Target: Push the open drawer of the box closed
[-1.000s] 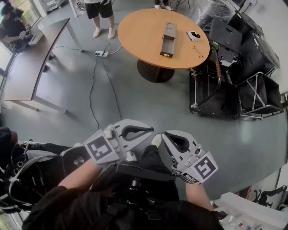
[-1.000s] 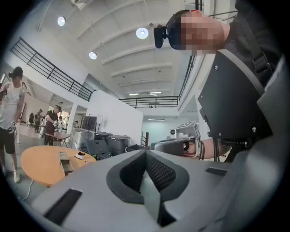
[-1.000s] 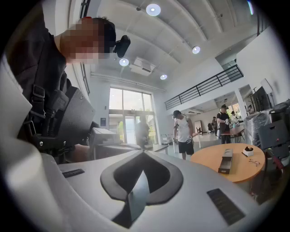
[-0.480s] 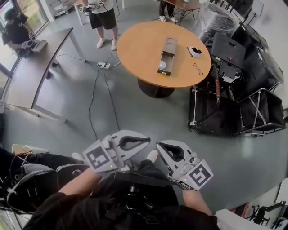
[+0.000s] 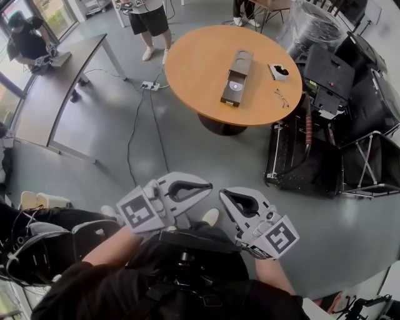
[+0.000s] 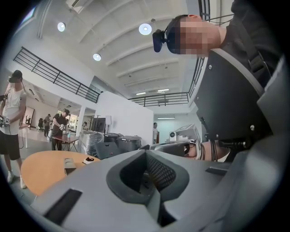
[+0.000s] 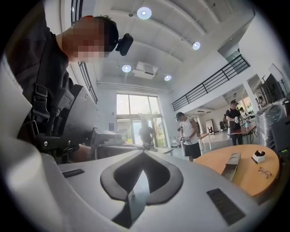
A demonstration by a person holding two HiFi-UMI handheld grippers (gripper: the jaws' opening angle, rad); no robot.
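Observation:
The long brown box [image 5: 237, 78] lies on the round wooden table [image 5: 194, 62] far ahead, its drawer pulled out at the near end with a round pale thing inside. It also shows small in the left gripper view as the box [image 6: 69, 165] and in the right gripper view as the box [image 7: 231, 165]. My left gripper [image 5: 209, 186] and right gripper [image 5: 222, 194] hang close to my body, tips nearly meeting, far from the table. In their own views the left gripper [image 6: 145, 152] and the right gripper [image 7: 144, 153] are both shut and hold nothing.
A small white tray [image 5: 279, 70] and a pair of glasses [image 5: 280, 95] lie on the table's right side. Black cases and frames [image 5: 337, 81] crowd the right. A power strip with cables [image 5: 150, 86], a grey desk [image 5: 56, 94] and a standing person [image 5: 149, 19] are to the left.
The table and box have slid a little lower and to the right in the head view. Both grippers stay shut and have barely shifted.

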